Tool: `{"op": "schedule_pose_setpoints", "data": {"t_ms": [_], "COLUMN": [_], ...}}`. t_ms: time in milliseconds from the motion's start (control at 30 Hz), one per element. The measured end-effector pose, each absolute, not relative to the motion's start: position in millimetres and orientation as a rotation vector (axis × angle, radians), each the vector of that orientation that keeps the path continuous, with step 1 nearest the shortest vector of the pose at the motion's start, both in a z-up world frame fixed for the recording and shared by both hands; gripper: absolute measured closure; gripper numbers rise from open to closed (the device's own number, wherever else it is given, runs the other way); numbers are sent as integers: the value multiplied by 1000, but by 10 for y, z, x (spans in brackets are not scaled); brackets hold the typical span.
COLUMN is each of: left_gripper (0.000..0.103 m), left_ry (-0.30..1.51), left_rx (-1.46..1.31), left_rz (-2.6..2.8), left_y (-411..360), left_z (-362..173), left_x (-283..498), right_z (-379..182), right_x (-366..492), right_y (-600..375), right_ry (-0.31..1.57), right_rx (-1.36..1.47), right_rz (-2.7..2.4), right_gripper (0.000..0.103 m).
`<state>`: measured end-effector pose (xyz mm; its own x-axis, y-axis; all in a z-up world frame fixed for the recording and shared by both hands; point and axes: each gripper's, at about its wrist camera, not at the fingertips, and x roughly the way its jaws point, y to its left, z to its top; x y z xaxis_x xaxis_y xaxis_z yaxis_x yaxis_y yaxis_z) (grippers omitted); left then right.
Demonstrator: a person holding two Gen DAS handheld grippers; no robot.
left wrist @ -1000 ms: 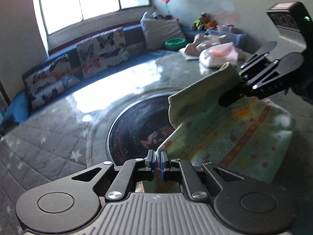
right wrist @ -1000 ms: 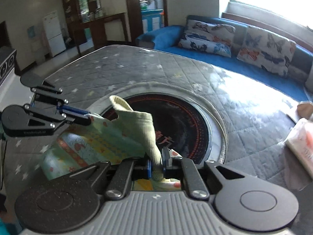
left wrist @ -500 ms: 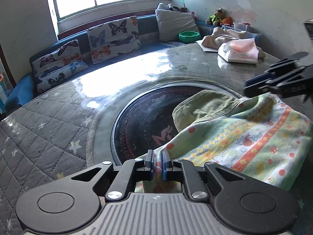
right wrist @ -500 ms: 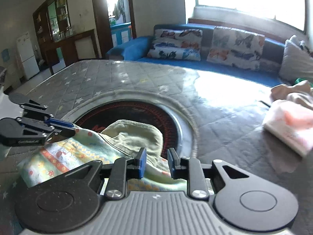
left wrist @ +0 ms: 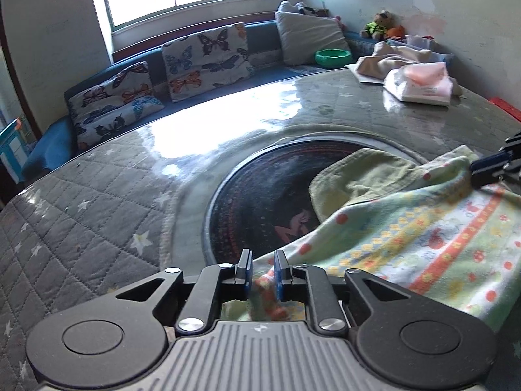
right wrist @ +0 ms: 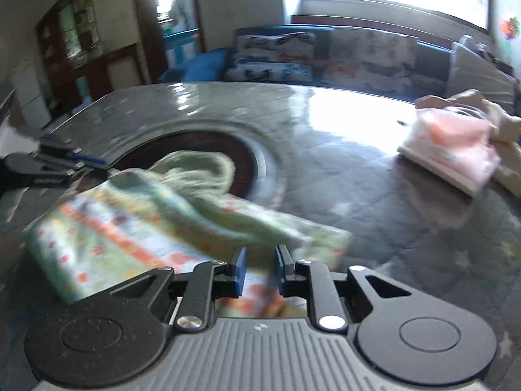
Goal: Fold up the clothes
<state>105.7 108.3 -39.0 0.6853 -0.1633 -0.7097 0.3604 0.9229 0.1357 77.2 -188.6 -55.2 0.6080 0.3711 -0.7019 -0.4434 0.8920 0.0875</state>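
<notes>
Left wrist: wipes pack (left wrist: 420, 84) beyond patterned garment (left wrist: 407, 228)

Folded cloth (right wrist: 136, 231) under R gripper (right wrist: 259, 268)

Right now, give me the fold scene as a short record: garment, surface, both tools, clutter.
garment: pale green printed terry garment, lying folded over on the table, plain green inner side showing at the top
surface: grey quilted star-print table cover with a dark round centre inset
left tool: jaws opening, cloth edge between them, pads not pressing
right tool: jaws closing, apart, over the garment's near corner
clutter: folded pink-and-white cloth stack, far side
</notes>
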Motion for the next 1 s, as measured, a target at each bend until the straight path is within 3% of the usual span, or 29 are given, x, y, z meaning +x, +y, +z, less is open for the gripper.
{"op": "schedule_pose_setpoints", "data": {"t_ms": [467,1000], "left_gripper": [87,87], "left_ry": [700,774], "left_rx": [223,192], "left_rz": [-395,-463], "left_y": [805,429], "left_z": [-147,-405], "left_x": [862,1150], "right_z": [-558,-581], "right_x": [878,1004], "right_y": [-1334,-1174], "right_ry": [754,742], "right_rx": [-165,-181], "right_rz": [576,565], "right_gripper": [85,80]}}
